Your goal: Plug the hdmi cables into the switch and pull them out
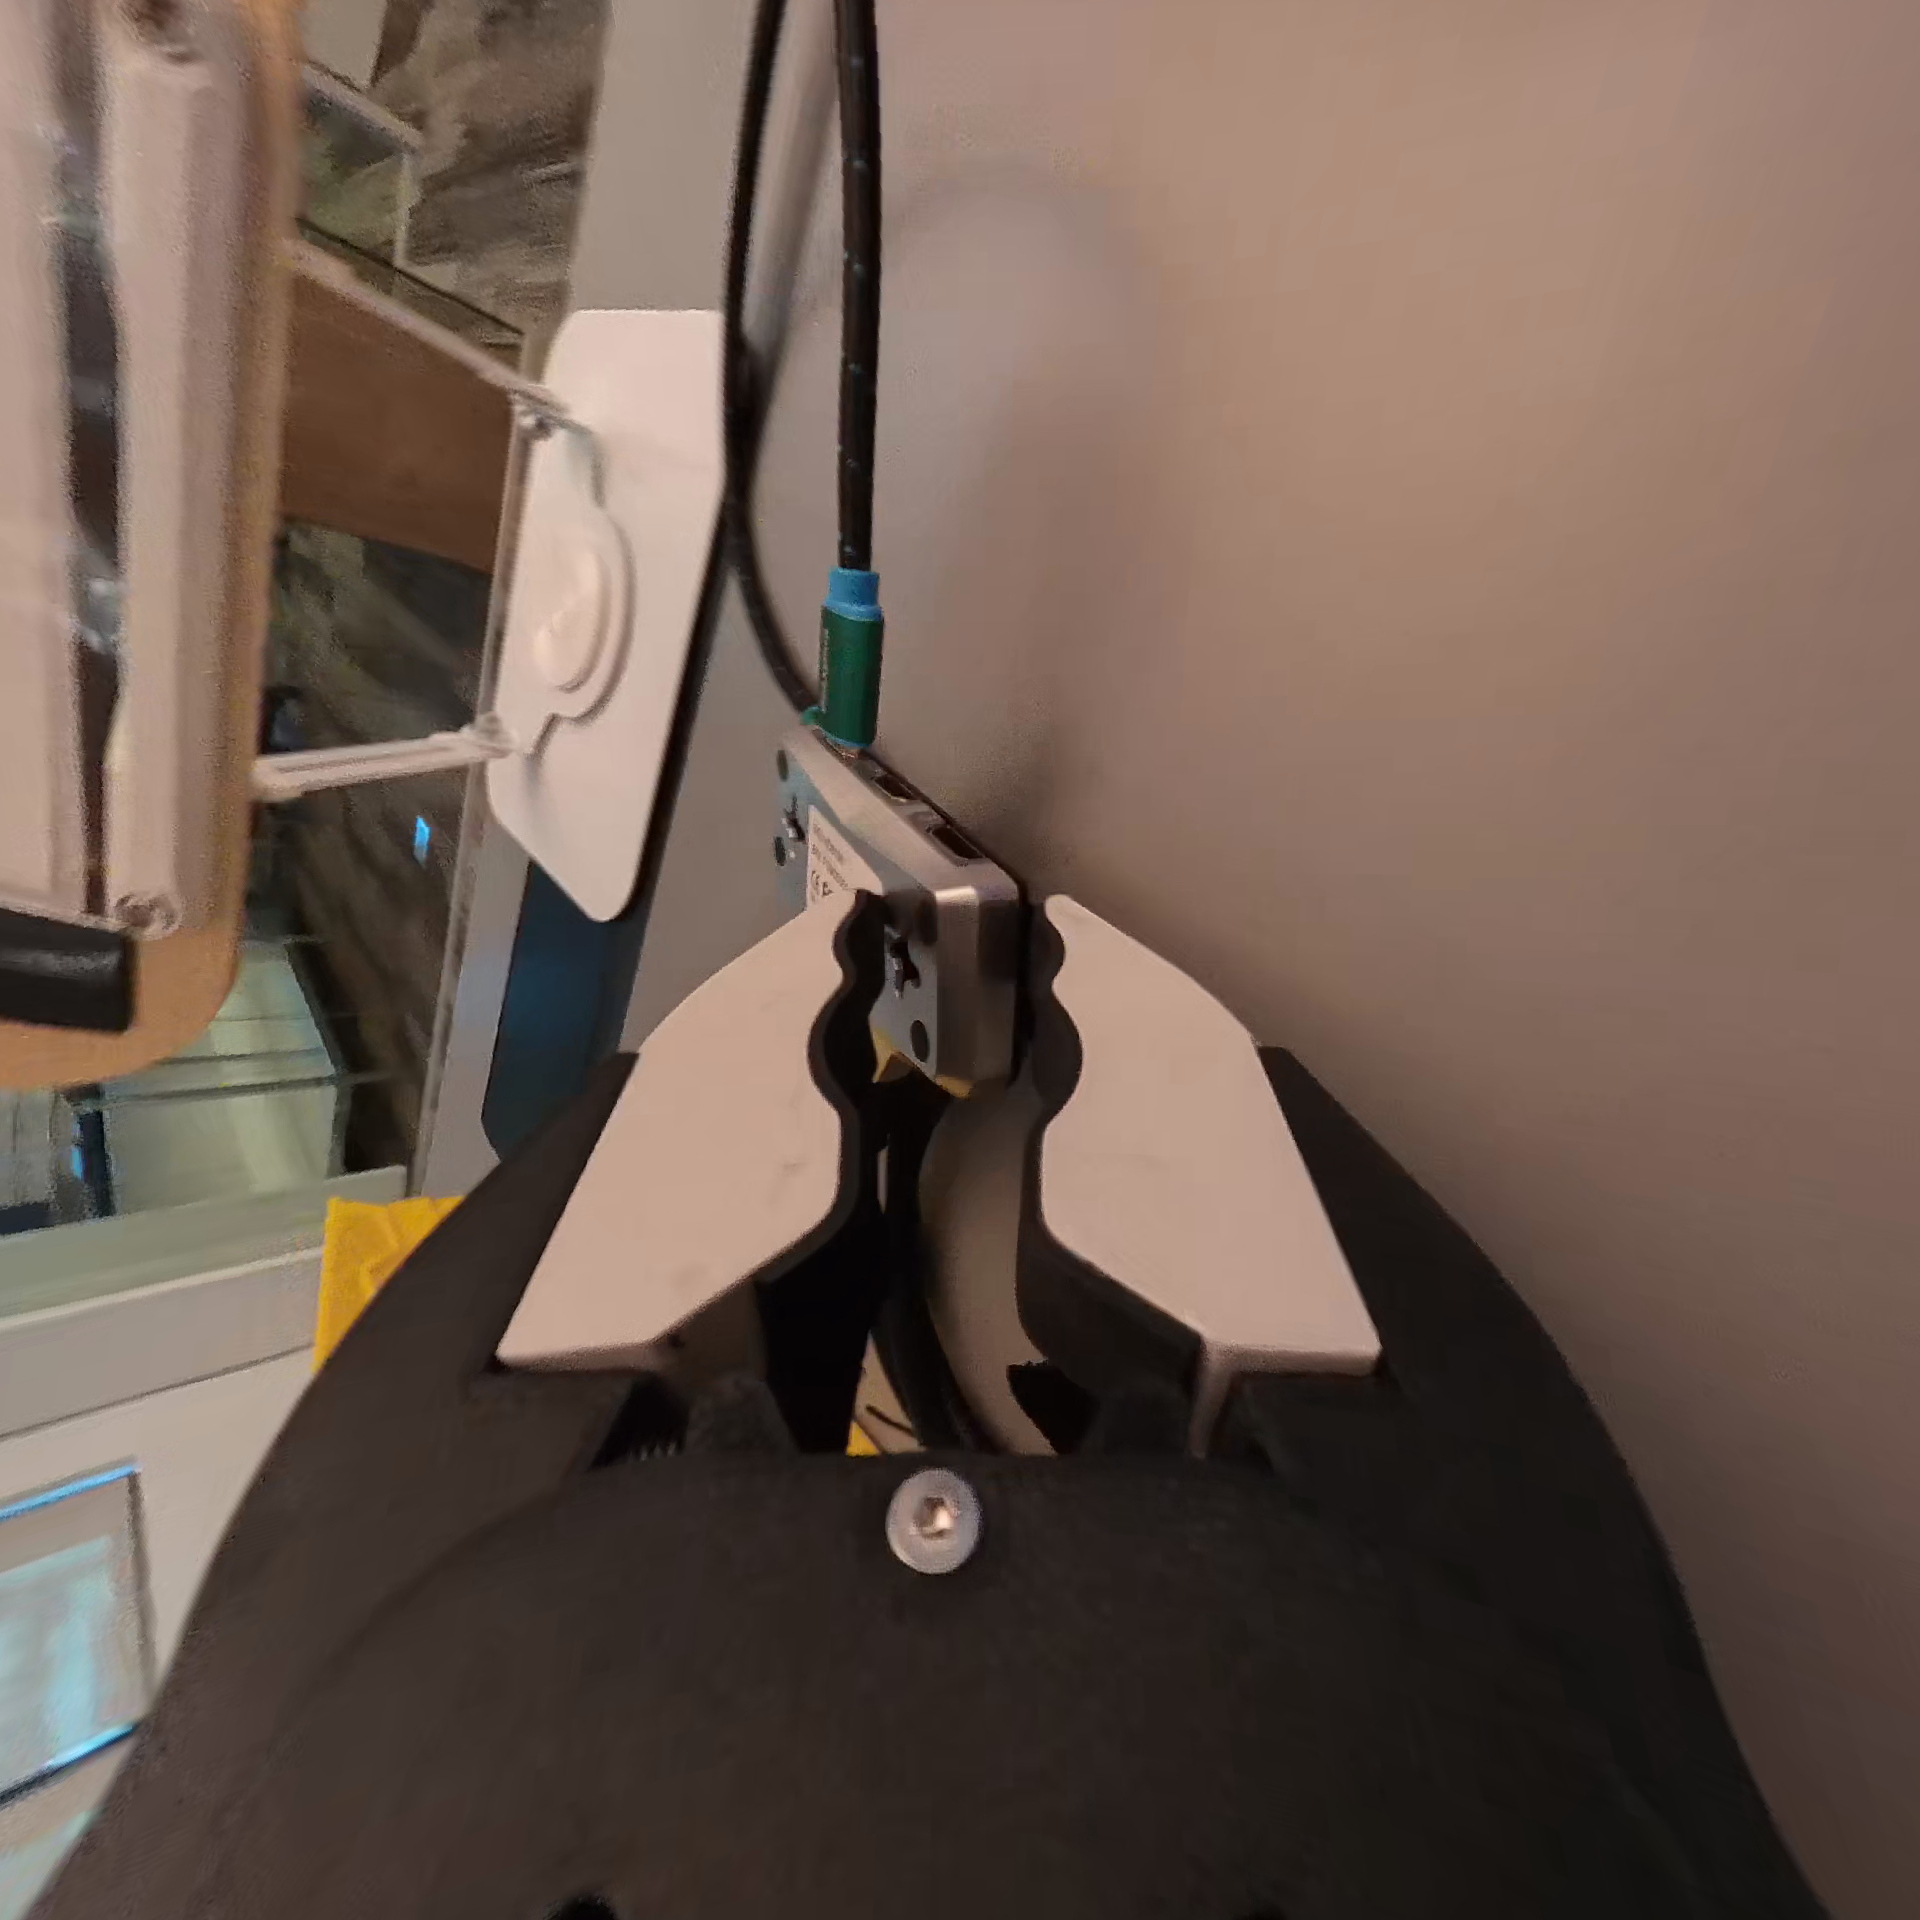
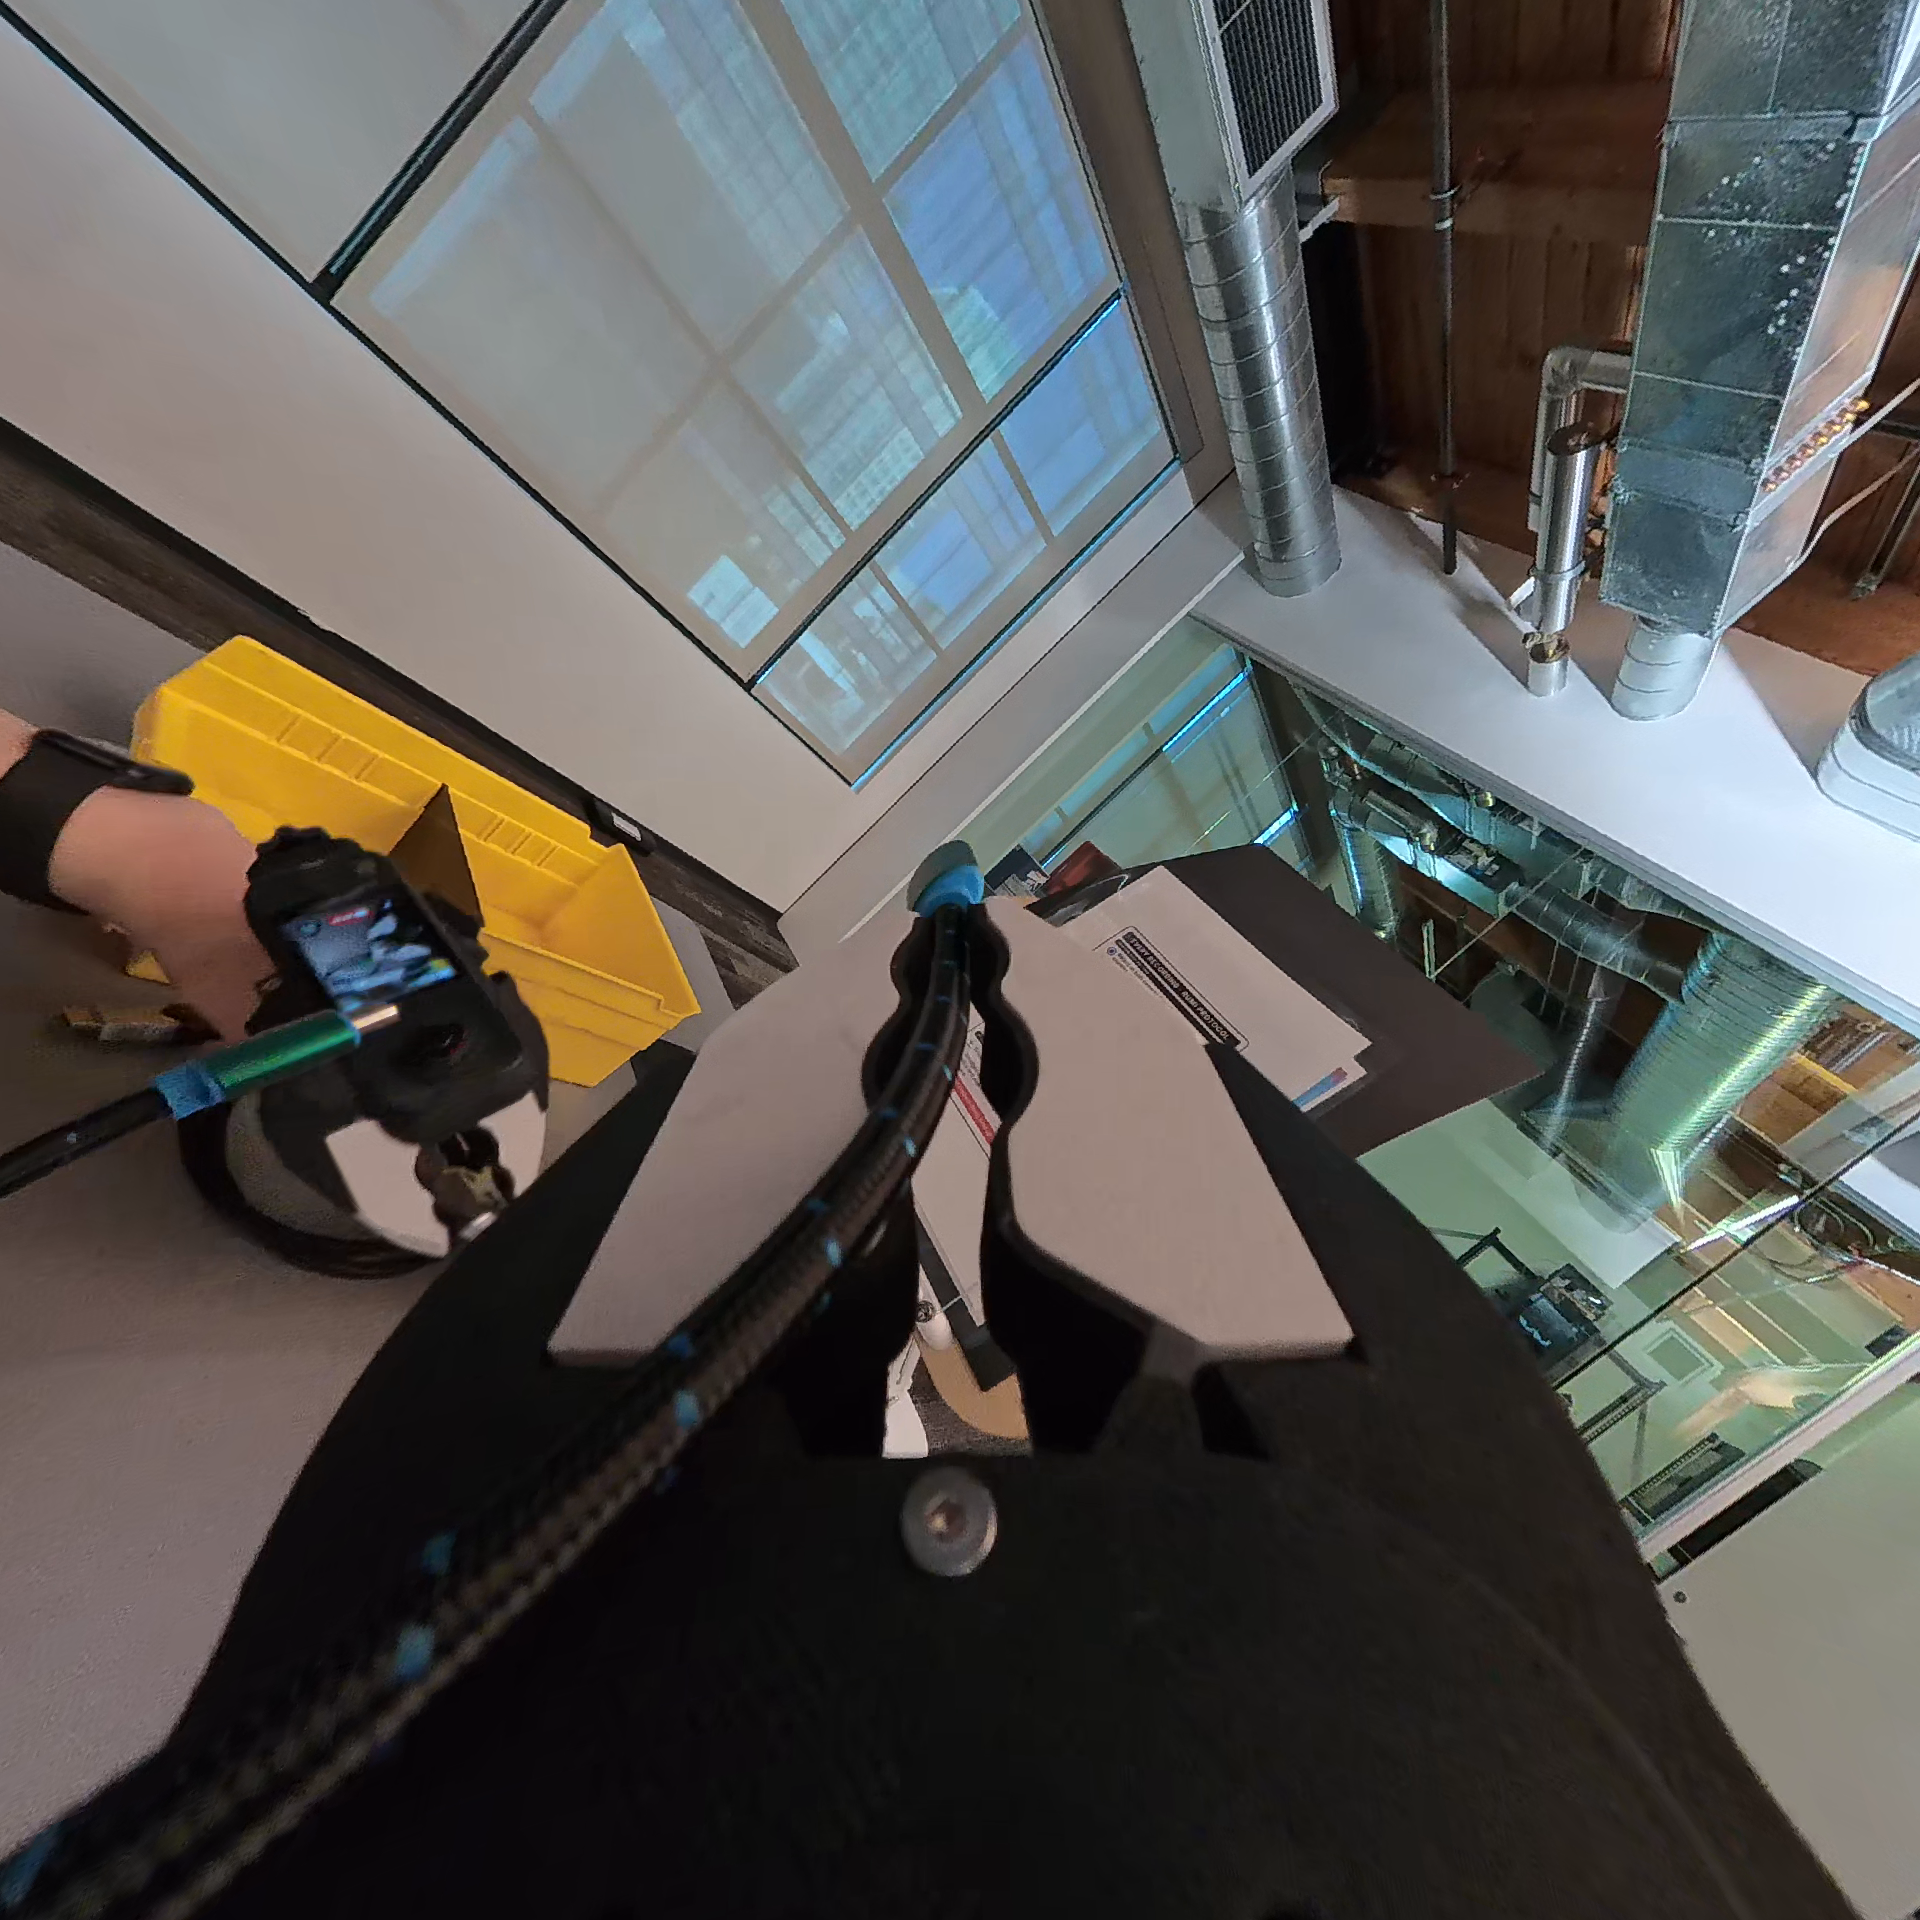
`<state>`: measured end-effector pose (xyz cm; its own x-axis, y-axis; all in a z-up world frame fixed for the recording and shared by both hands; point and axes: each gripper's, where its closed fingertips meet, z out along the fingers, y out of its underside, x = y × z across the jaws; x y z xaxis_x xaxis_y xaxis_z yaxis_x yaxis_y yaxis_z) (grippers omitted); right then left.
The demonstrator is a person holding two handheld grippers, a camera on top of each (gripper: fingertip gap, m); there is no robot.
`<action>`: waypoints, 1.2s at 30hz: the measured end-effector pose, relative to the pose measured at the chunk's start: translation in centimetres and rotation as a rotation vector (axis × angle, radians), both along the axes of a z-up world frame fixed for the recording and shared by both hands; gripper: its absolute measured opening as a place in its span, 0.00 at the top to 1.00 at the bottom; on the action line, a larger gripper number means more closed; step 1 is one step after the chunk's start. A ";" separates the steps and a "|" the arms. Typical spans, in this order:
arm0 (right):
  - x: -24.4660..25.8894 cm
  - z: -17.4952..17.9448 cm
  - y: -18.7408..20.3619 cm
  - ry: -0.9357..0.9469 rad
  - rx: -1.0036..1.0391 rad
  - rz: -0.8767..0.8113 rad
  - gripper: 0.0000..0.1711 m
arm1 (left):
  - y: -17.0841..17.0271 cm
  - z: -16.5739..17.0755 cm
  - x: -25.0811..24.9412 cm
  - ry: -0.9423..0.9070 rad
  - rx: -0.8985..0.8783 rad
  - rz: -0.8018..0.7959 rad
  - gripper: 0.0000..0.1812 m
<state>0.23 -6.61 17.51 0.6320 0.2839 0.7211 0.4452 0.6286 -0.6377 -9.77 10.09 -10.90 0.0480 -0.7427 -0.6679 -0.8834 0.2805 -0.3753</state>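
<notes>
The left gripper (image 1: 940, 940) clamps the switch (image 1: 894, 842), 1 green plug (image 1: 847, 665) seated. The right gripper (image 2: 951, 935), closed on a second cable (image 2: 914, 1060), likely must align its plug to a free port.

Two switch ports (image 1: 940, 826) look free; green plug (image 1: 850, 665) blocks the third.

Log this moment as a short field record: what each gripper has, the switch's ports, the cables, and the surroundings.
left gripper: shut on the grey switch, clamping its near end
right gripper: shut on a black braided cable, just behind its blue collar
switch ports: one filled by a green plug; two beside it empty
second plug: the held cable's end is hidden by the fingers
surface: grey table
nearby: yellow bin
</notes>
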 end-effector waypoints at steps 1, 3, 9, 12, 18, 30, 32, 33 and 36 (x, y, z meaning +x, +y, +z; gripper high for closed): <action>0.1 0.0 0.0 0.003 0.000 -0.001 0.96 | 0.3 0.9 -0.2 -0.037 -0.011 0.020 0.86; 0.2 0.1 0.0 0.009 -0.003 -0.001 0.96 | 0.8 2.7 -0.6 -0.129 -0.045 0.062 0.88; 0.7 -0.6 1.2 0.055 -0.096 0.011 0.97 | -1.9 6.6 0.2 -0.520 -0.572 0.058 0.89; 0.8 -1.8 2.8 0.077 -0.189 -0.003 0.96 | -2.8 5.5 0.7 -0.550 -0.759 0.067 0.90; 0.2 -4.2 5.4 0.072 -0.301 -0.047 0.95 | -2.9 3.1 1.0 -0.472 -0.776 0.108 0.90; 0.0 -4.0 5.3 0.083 -0.301 -0.022 0.96 | -2.5 -0.2 1.2 -0.267 -0.787 0.149 0.88; 0.1 -4.0 5.3 0.079 -0.299 -0.027 0.95 | -2.6 -0.8 1.3 -0.222 -0.803 0.138 0.87; 0.1 -4.0 5.3 0.078 -0.298 -0.027 0.96 | -2.7 -1.6 1.2 -0.186 -0.806 0.140 0.85; 0.1 -4.0 5.3 0.078 -0.298 -0.028 0.95 | -2.6 -3.7 1.5 -0.120 -0.779 0.147 0.88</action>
